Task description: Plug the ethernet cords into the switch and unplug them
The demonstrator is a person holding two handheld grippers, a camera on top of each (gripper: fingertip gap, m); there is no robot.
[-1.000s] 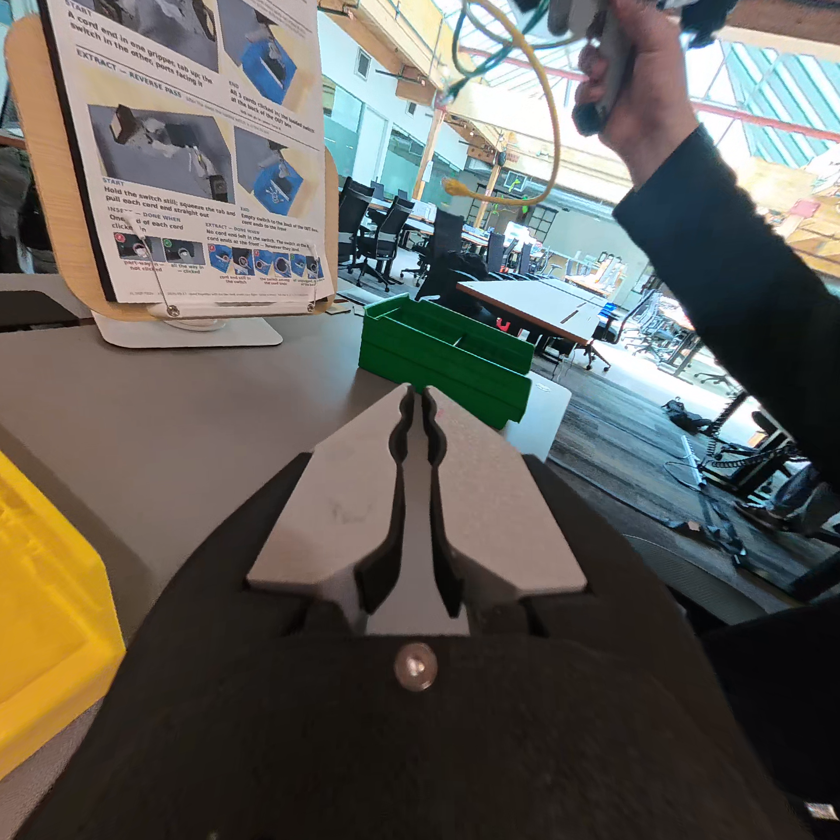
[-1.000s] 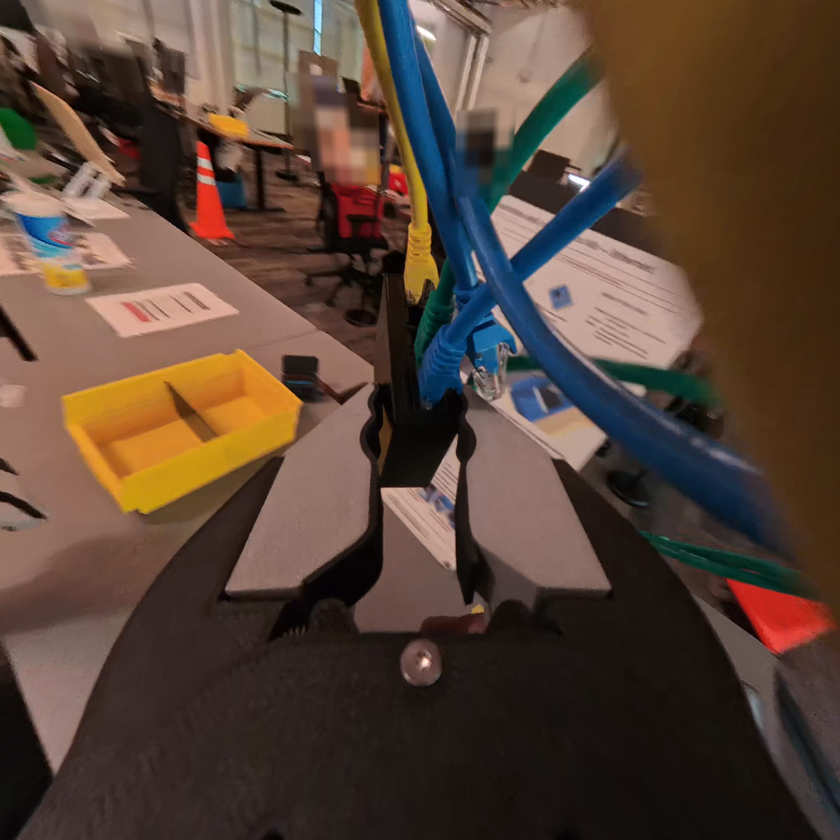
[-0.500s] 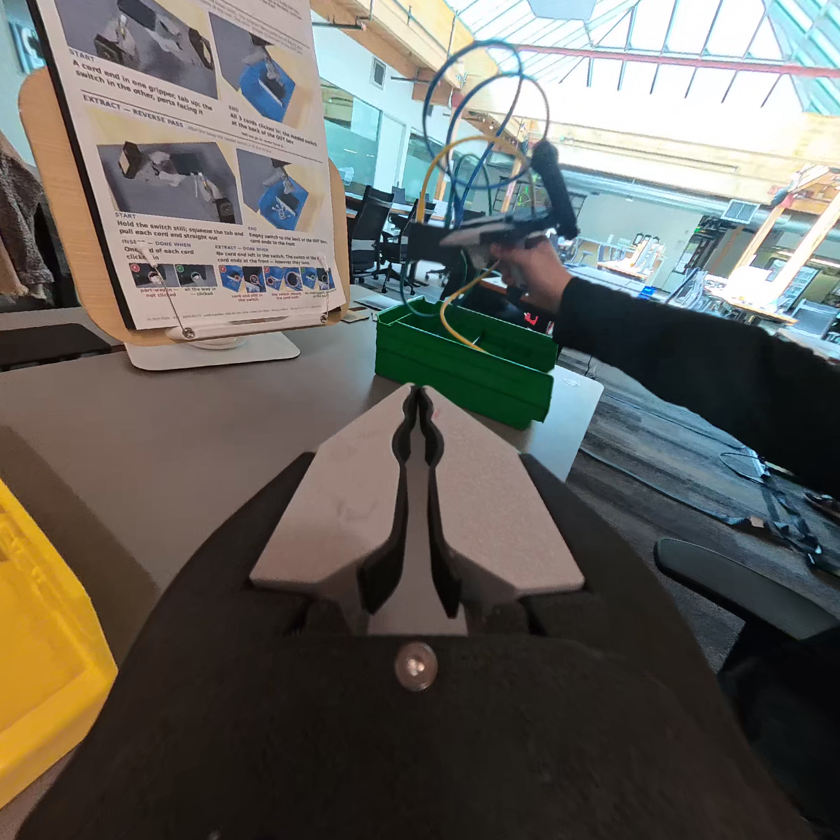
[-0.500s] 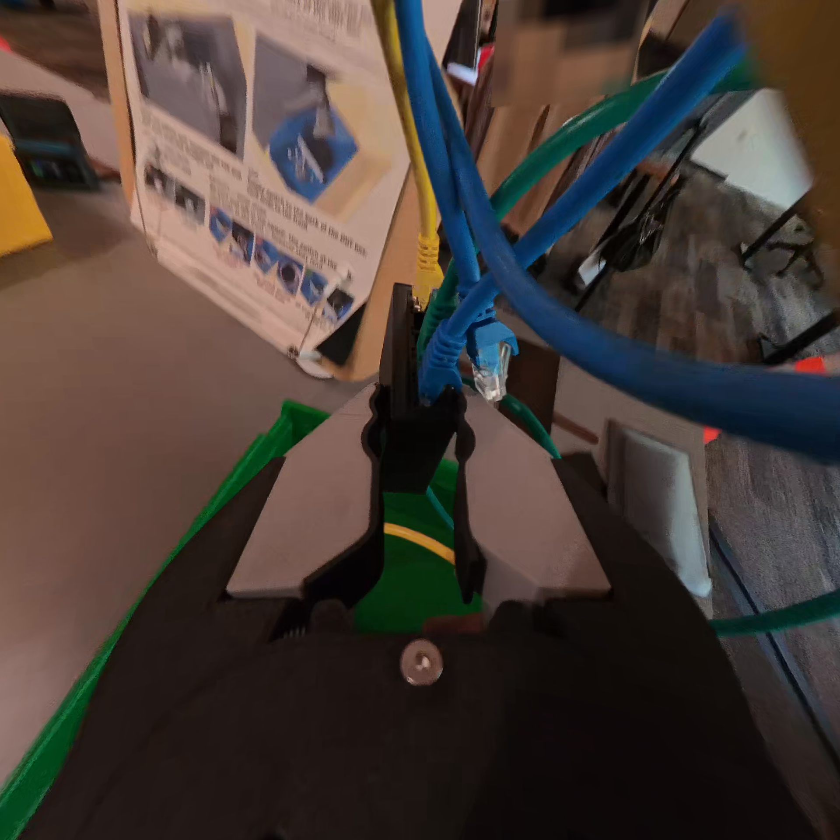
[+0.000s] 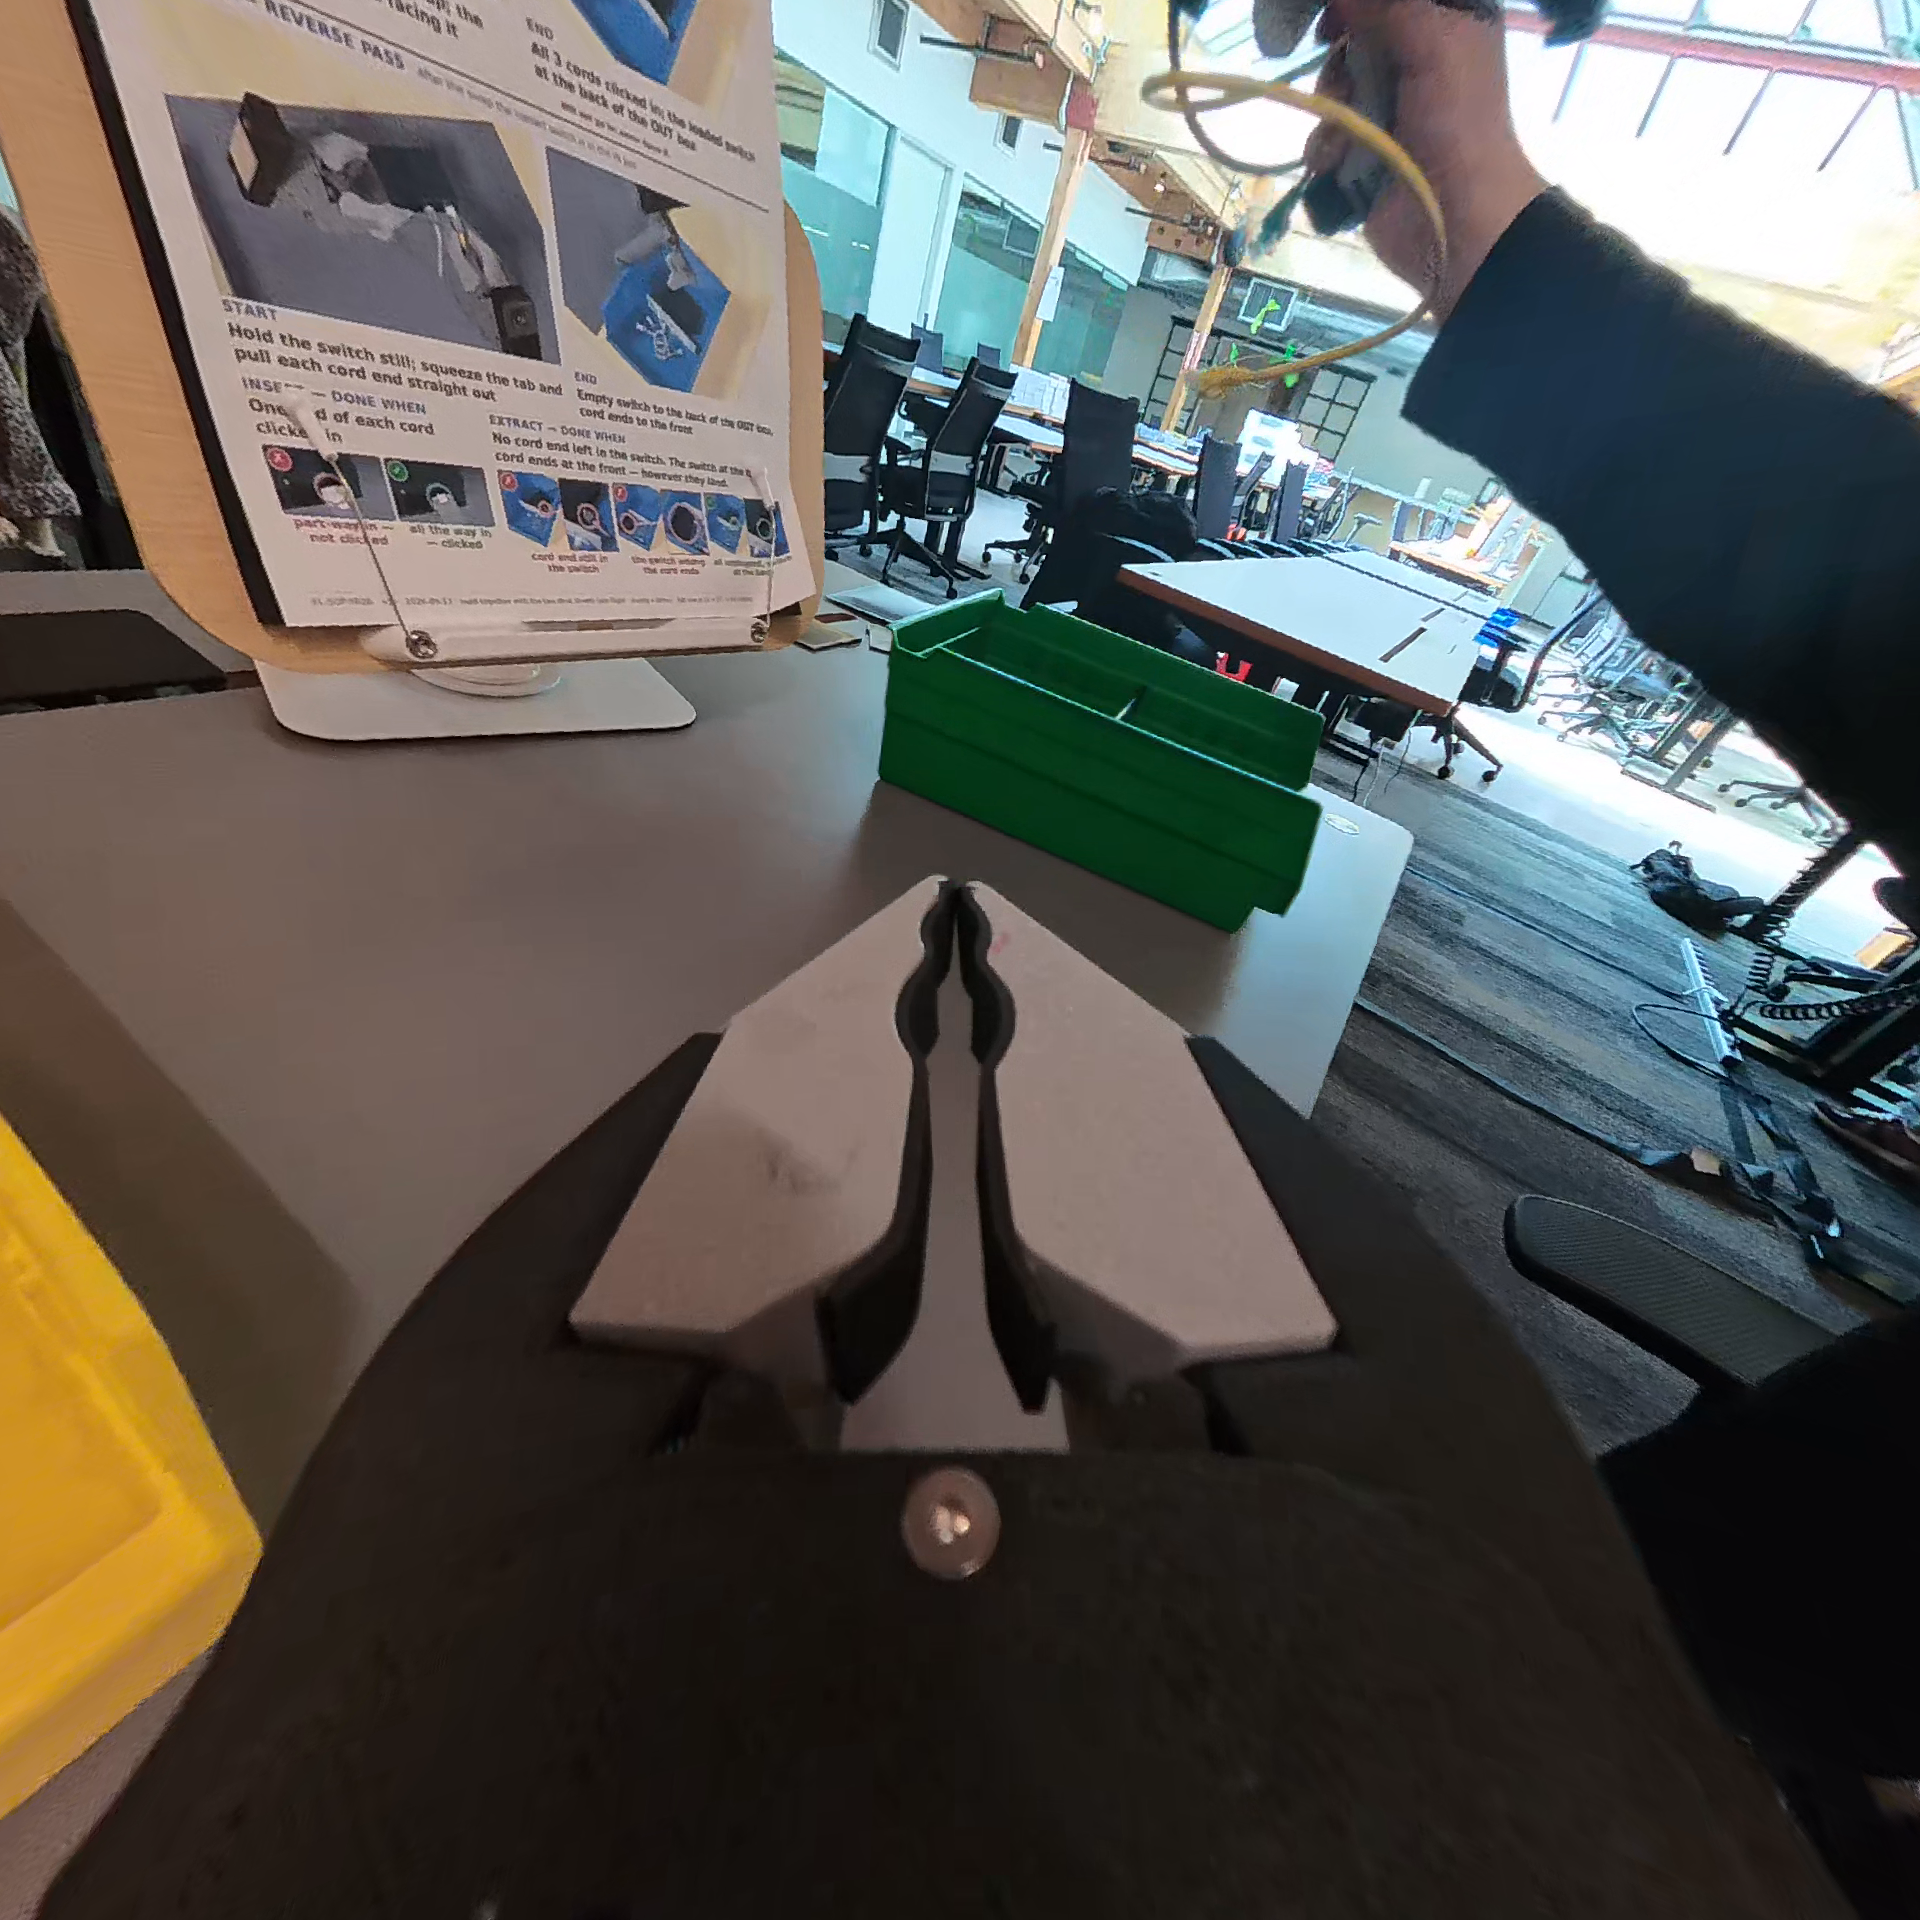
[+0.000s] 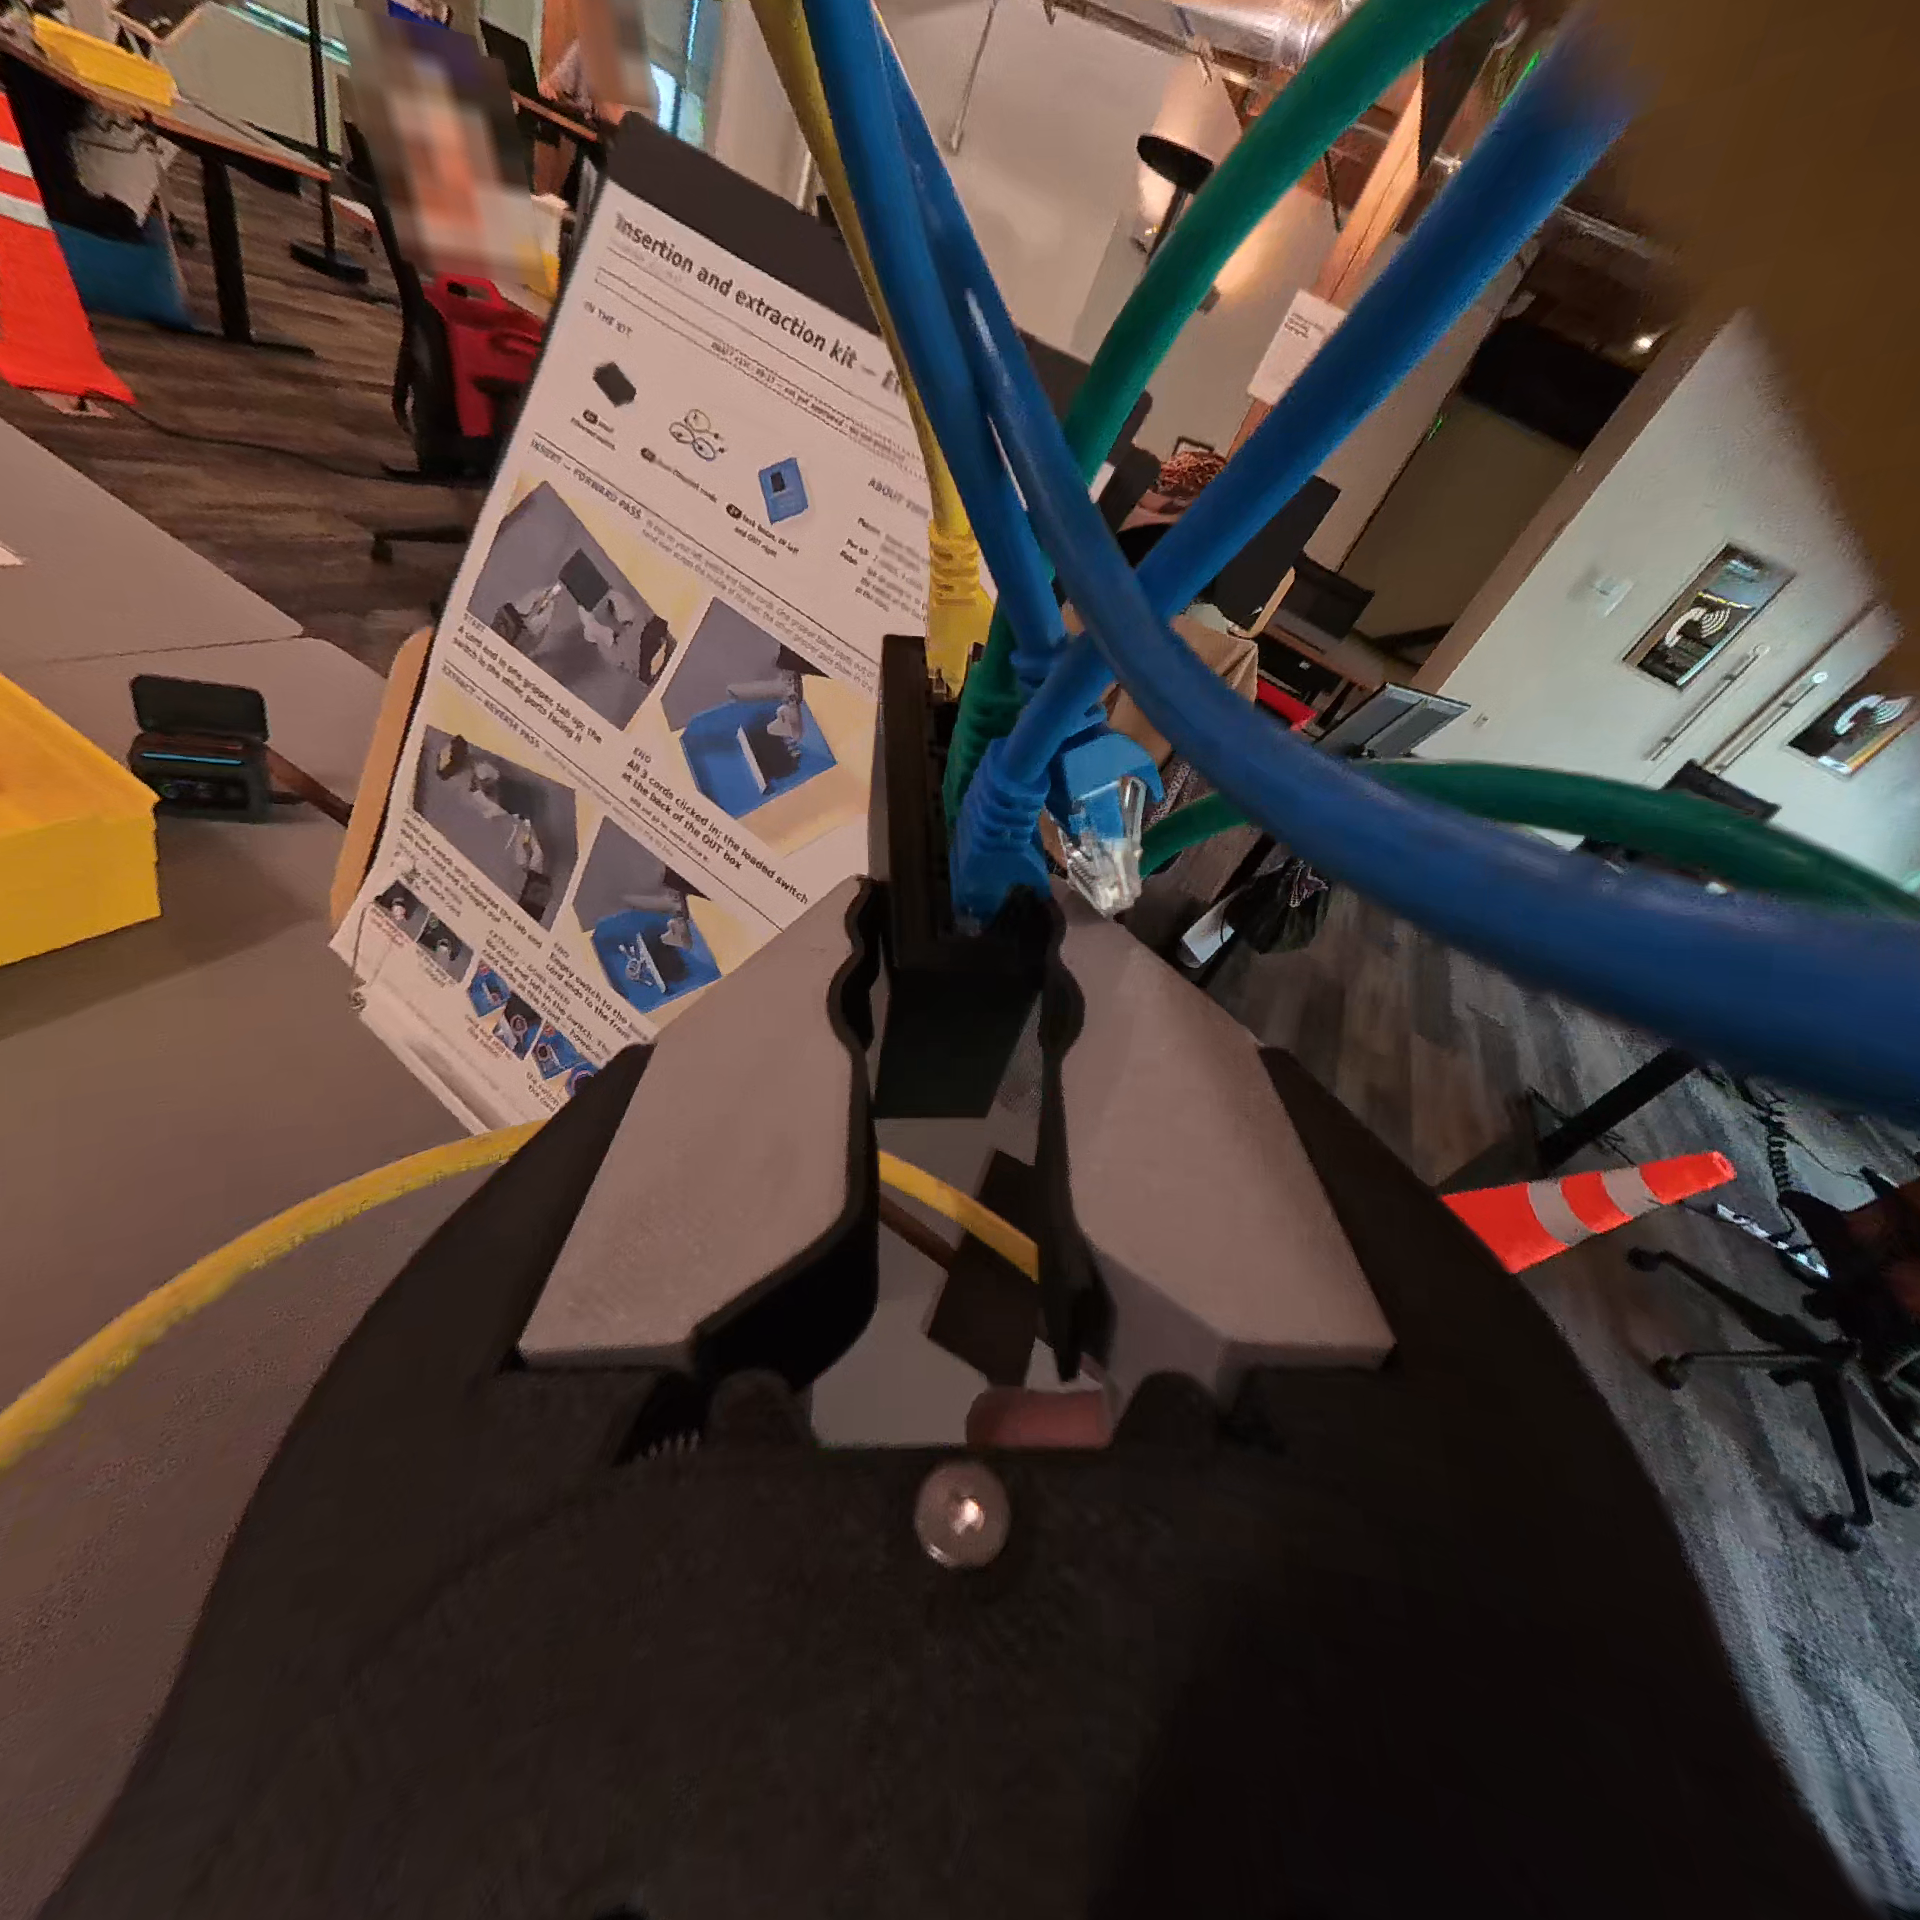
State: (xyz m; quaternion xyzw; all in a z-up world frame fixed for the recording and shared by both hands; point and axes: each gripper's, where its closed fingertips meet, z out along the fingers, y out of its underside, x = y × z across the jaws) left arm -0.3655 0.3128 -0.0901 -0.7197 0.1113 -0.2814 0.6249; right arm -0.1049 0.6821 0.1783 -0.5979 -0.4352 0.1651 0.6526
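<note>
My right hand-held gripper [image 6: 951,935] is clamped on the black switch [image 6: 920,831], holding it up in the air, well above the bench [image 5: 416,883]. The yellow cord [image 6: 951,582], green cord [image 6: 977,717] and a blue cord [image 6: 992,831] all run into its ports, and a loose blue plug [image 6: 1101,821] dangles just beside them. I'm gripping the switch by one end so the ports stay clear, I think.

My left hand-held gripper [image 5: 954,904] is closed with nothing in it, hovering over the bench and pointing toward the green bin [image 5: 1091,748]. There's a yellow bin [image 5: 83,1455] at my left and an instruction sheet [image 5: 468,312] propped on a stand behind. Looks like the cords are in, so my guess is unplugging or binning comes next, with the left free to squeeze tabs.
</note>
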